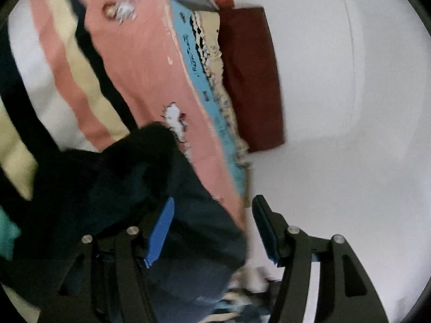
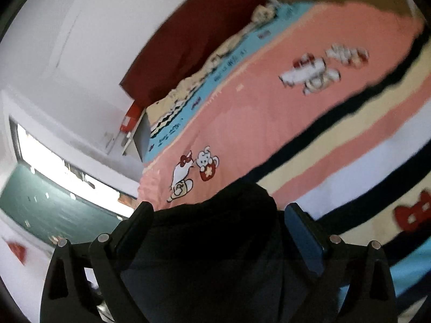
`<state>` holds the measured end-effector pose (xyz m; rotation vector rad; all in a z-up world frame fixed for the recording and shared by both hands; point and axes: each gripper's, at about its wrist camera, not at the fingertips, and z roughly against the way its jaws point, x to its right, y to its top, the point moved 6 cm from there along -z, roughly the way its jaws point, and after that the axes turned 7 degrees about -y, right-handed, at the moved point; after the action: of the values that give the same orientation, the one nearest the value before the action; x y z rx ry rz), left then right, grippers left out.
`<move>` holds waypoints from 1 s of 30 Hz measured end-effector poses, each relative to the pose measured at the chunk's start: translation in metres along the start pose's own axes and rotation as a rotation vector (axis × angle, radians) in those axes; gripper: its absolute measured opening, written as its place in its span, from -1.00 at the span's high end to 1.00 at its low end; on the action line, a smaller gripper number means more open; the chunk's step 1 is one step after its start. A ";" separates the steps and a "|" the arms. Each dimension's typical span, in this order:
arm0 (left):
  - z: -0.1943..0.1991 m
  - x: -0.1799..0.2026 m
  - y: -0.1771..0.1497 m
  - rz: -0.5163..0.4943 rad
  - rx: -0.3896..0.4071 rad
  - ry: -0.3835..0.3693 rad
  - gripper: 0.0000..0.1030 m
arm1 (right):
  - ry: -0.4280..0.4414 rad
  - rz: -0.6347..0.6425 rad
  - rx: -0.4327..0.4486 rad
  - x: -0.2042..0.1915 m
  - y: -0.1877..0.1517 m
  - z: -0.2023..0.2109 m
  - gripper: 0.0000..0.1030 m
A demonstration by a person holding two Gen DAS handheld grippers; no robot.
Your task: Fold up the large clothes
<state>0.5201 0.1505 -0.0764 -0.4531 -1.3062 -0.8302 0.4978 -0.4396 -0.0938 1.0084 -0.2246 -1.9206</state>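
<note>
garment handling: dark garment (image 2: 215, 242) hangs raised above the bed (image 2: 256, 113), bunched between the fingers of both tongs. right tongs (image 2: 215, 231) stand wide, cloth filling the gap; firm grip cannot be told. left tongs (image 1: 212, 231) likewise spread, cloth against one finger. advice: lift evenly, spread the edge taut, lay flat on the bedspread before folding.
</note>
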 end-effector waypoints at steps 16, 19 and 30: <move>-0.177 0.026 -0.094 -0.763 -0.321 0.605 -0.15 | -0.211 0.533 -0.150 -0.124 -0.070 -0.089 -0.85; -0.210 -0.003 -0.072 -0.822 -0.301 0.709 -0.18 | -0.235 0.511 -0.192 -0.106 -0.059 -0.119 -0.85; -0.263 -0.055 -0.040 -0.789 -0.369 0.809 -0.24 | -0.253 0.458 -0.294 -0.068 -0.042 -0.208 -0.97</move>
<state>0.6609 -0.0477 -0.1971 0.1620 -0.5311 -1.7085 0.6377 -0.3125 -0.2126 0.4670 -0.2805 -1.5947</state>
